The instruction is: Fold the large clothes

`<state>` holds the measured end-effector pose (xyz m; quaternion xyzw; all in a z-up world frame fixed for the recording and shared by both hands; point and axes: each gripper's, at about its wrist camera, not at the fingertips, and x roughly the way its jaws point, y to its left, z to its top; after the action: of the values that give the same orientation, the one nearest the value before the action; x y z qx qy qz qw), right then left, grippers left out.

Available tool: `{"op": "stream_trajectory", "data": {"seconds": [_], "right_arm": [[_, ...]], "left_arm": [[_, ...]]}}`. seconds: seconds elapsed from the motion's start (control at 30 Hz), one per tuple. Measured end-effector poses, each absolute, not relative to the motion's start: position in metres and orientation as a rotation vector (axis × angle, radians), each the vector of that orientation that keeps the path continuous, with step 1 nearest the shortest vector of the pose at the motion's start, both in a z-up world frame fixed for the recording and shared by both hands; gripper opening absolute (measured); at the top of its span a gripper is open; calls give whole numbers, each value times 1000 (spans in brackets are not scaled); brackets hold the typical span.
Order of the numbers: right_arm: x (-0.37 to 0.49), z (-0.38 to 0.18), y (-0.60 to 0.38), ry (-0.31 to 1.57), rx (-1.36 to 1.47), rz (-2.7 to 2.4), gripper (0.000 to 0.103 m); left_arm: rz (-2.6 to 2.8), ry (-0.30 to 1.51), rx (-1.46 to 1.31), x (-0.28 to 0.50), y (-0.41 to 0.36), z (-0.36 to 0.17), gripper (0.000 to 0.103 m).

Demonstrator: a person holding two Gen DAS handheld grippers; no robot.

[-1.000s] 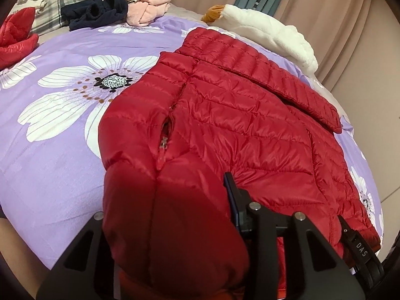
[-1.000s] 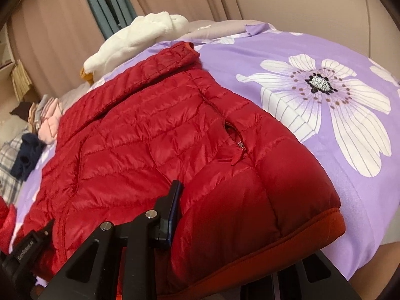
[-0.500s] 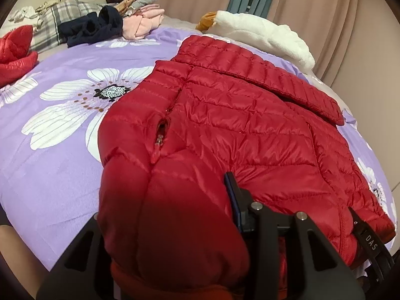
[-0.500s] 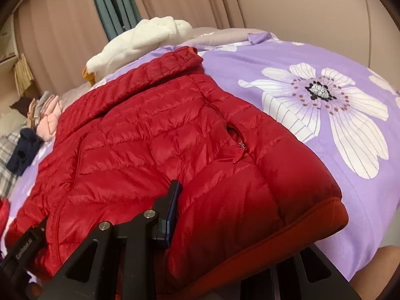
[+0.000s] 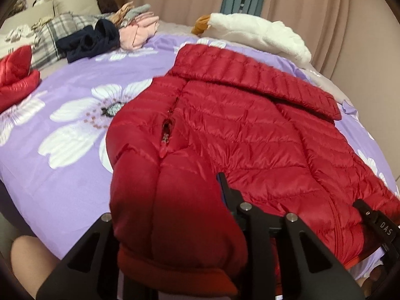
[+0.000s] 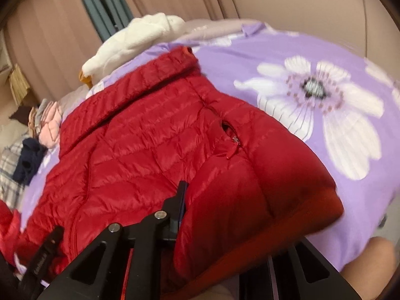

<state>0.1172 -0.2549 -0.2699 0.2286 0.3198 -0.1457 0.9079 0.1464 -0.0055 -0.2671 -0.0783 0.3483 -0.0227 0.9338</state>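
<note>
A red quilted down jacket [image 5: 245, 135] lies spread on the purple flowered bedspread [image 5: 62, 135], collar towards the far side. My left gripper [image 5: 180, 225] is shut on the jacket's near left hem corner, which bulges up over its fingers. My right gripper [image 6: 240, 220] is shut on the near right hem corner of the same jacket [image 6: 140, 150], lifted off the bedspread [image 6: 325, 115]. The right gripper's body also shows in the left wrist view [image 5: 375, 227], and the left gripper's body shows in the right wrist view [image 6: 42, 257].
A white fleece garment [image 5: 257, 35] lies beyond the collar. A pile of navy, pink and plaid clothes [image 5: 100, 37] lies at the far left, and another red garment [image 5: 15, 75] at the left edge. Curtains and a wall stand behind the bed. My knee [image 5: 27, 257] is at the bed's edge.
Both grippers have risen and moved forward with the hem corners, so the near edge of the jacket has lifted towards the collar. Both views tilted and show more of the room.
</note>
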Motion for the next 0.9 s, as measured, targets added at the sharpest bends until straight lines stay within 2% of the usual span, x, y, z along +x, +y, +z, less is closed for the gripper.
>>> {"op": "stream_trajectory", "data": {"seconds": [0.1, 0.4, 0.9], "right_arm": [[107, -257, -247, 629, 398, -305, 18], [72, -201, -252, 477, 471, -229, 17], [28, -146, -255, 292, 464, -179, 17]], "left_arm": [[-55, 688, -178, 139, 3, -255, 27], [-82, 596, -226, 117, 16, -207, 25], [-194, 423, -246, 70, 27, -134, 25]]}}
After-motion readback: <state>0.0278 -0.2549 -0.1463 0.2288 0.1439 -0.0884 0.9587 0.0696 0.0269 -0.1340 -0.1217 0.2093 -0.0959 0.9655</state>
